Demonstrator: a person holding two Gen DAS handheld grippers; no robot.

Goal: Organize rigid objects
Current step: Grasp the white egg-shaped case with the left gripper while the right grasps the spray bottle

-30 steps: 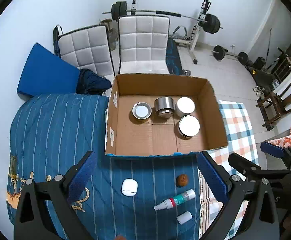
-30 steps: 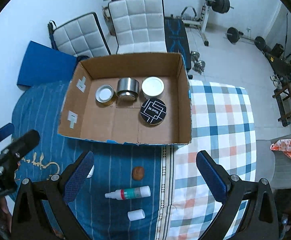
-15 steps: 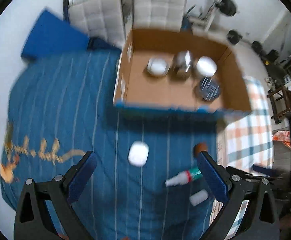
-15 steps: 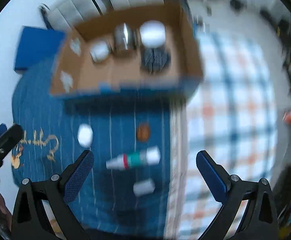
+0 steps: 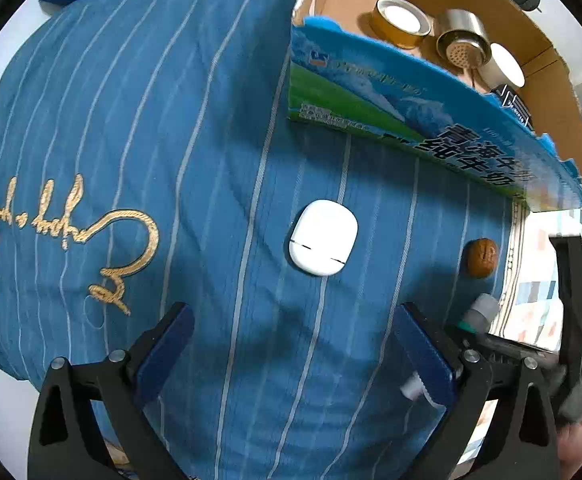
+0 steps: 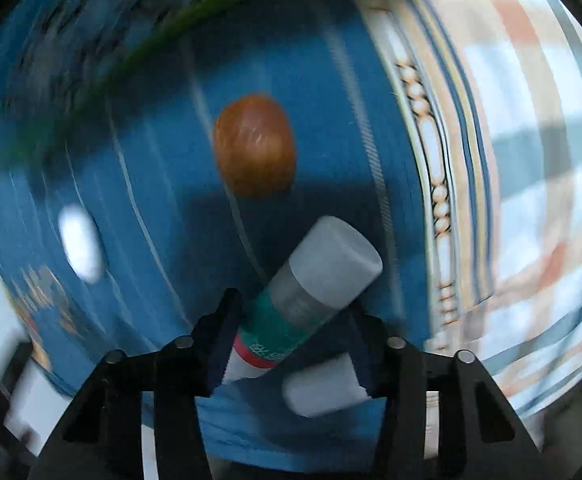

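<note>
A white earbud case (image 5: 323, 237) lies on the blue striped cloth (image 5: 151, 120), just ahead of my open, empty left gripper (image 5: 291, 348). A brown walnut (image 5: 482, 257) lies to its right and shows in the right wrist view (image 6: 255, 150). My right gripper (image 6: 291, 336) is low over the cloth with its fingers narrowed around a green and white tube (image 6: 311, 296); the tube's grey cap also shows in the left wrist view (image 5: 480, 312). A small white cap (image 6: 323, 388) lies by the right finger. The right wrist view is blurred.
The cardboard box (image 5: 431, 116) stands beyond the case, holding a gold tin (image 5: 401, 20), a steel canister (image 5: 463, 46), a white-lidded jar (image 5: 505, 66) and a dark tin (image 5: 513, 104). A checked cloth (image 6: 531, 160) covers the surface to the right.
Both grippers have dropped low towards the cloth. The left now hovers near the earbud case. The right has come down around the tube and its fingers have narrowed.
</note>
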